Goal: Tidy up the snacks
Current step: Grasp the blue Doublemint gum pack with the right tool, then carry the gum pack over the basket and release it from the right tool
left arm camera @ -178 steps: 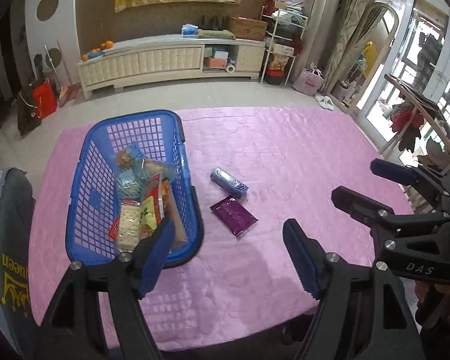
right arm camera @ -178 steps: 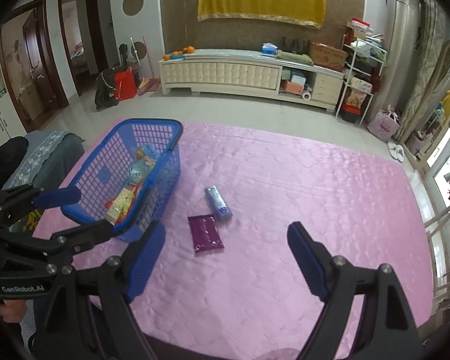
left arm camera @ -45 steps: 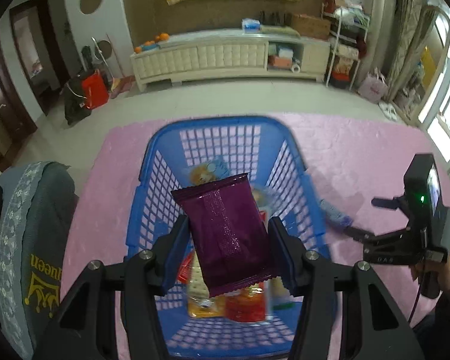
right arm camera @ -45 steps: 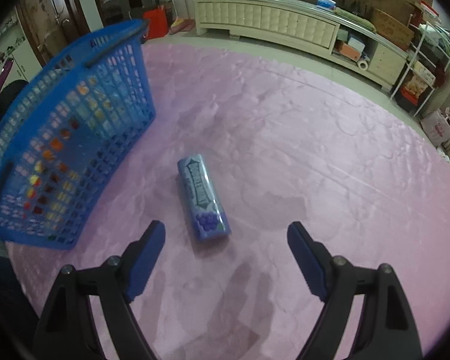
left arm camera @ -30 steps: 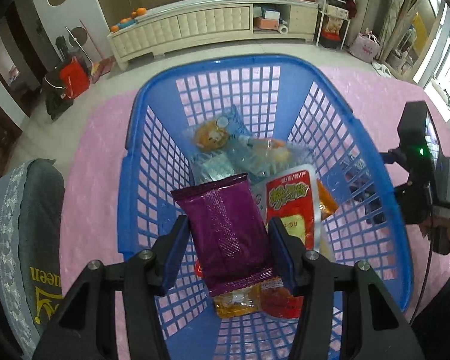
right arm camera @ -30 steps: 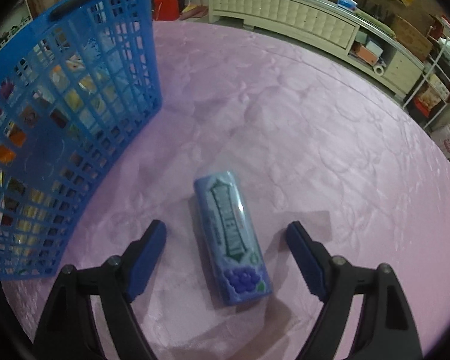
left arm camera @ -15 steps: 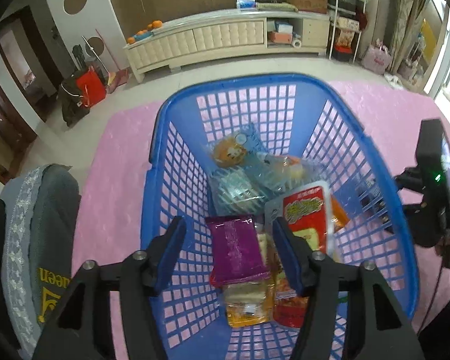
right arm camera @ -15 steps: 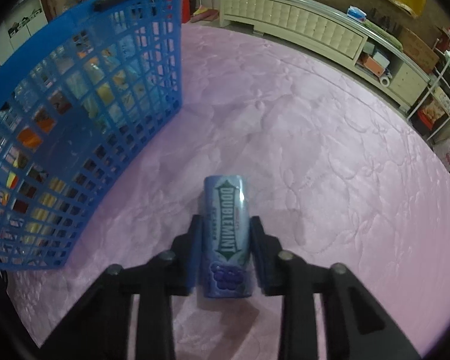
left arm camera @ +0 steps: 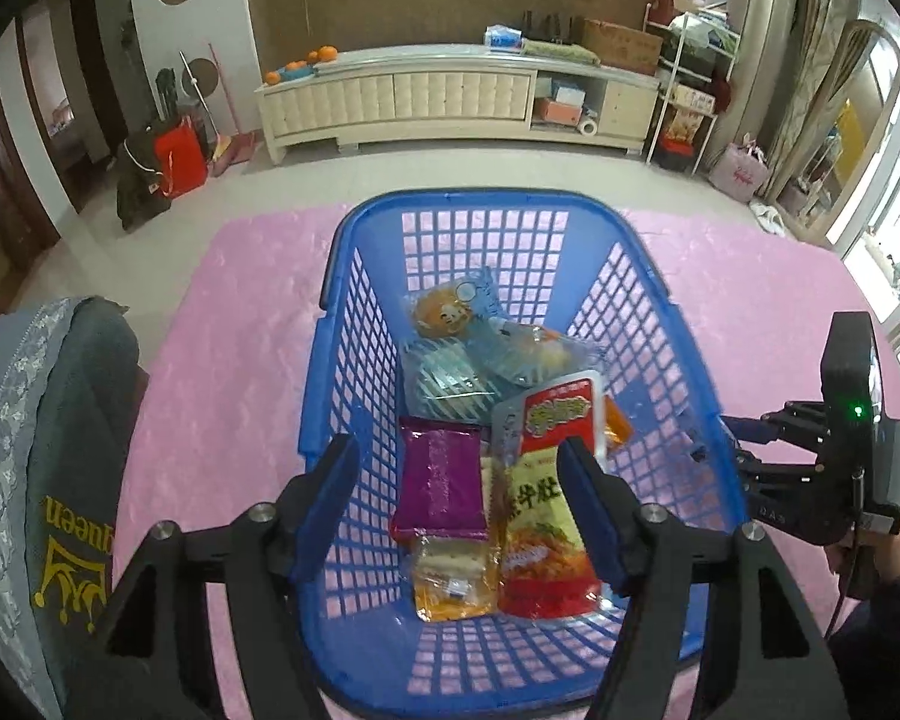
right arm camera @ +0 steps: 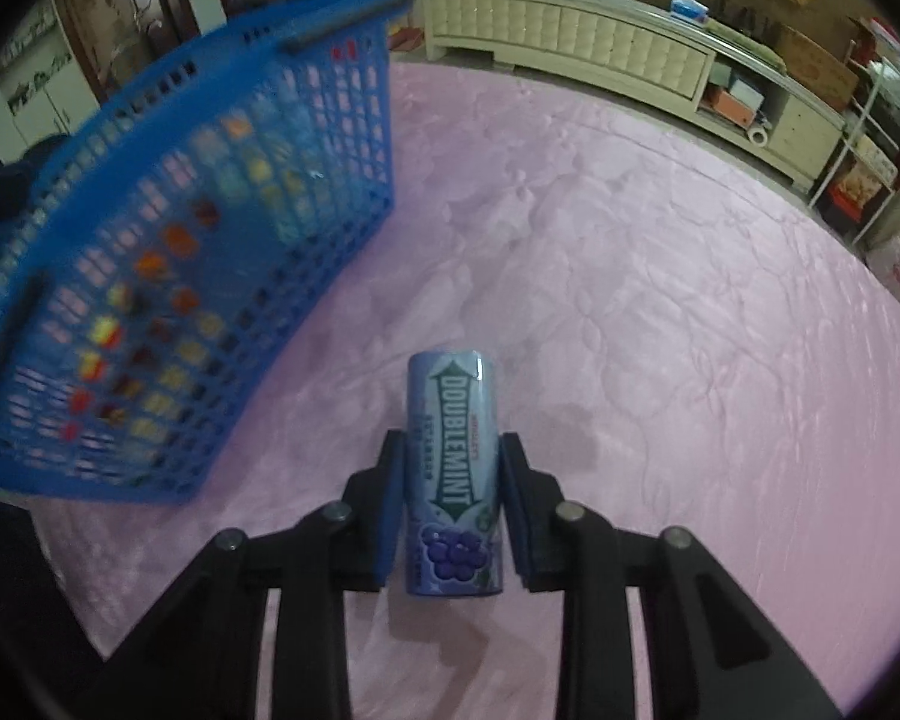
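A blue plastic basket (left arm camera: 354,324) stands on the pink tablecloth and holds several snack packs. The purple packet (left arm camera: 441,483) lies inside it, beside a red and yellow pack (left arm camera: 540,516). My left gripper (left arm camera: 468,468) is open and empty above the basket's near end. My right gripper (right arm camera: 453,480) is shut on a blue Doublemint gum tube (right arm camera: 453,426) and holds it just above the cloth, to the right of the basket (right arm camera: 210,276). The right gripper also shows in the left wrist view (left arm camera: 750,438), beyond the basket's right wall.
The pink tablecloth (right arm camera: 660,300) stretches to the right and behind the tube. A grey chair back (left arm camera: 48,450) stands at the table's left edge. A long white cabinet (left arm camera: 450,99) lines the far wall.
My left gripper opened and dropped the purple packet into the basket, then drew back. My right gripper closed on the gum tube and lifted it slightly.
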Tool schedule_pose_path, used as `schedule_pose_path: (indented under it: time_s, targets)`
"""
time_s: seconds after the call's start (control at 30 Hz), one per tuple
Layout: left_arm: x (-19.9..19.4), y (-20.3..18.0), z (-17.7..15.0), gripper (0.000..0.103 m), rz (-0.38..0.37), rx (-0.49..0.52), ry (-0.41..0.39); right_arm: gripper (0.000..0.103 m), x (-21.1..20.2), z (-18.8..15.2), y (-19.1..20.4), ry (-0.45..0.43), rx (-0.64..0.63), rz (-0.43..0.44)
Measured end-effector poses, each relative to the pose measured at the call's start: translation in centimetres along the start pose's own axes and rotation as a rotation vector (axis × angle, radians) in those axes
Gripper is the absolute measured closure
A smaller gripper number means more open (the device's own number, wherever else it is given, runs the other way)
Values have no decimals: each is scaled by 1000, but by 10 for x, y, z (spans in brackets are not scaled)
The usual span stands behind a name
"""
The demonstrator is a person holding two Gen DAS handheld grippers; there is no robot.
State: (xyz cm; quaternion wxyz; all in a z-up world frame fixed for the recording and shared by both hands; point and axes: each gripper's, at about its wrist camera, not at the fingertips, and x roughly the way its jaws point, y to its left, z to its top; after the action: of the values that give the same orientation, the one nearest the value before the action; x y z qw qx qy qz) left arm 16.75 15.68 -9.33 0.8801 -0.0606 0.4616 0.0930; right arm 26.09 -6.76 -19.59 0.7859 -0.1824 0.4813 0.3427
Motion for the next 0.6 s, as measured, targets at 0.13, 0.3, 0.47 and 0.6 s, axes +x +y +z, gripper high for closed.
schedule_pose_path:
  time_s: [0.13,0.3,0.47,0.6]
  targets:
    - [-18,-7,-8,37,-19,3,-37,69,-23,-3,13,-19,-1,-9]
    - [-44,-15,-20,37,-56,11,-80,69,-65,-8,34,-81,0,-17]
    - [-66,-16,-27,37,-78,19,-113,69,-100,-5,44,-128,6,-24]
    - [-83,-13,-31,37,-84,27,-143,69,-126,-4,51,-166,25,-19]
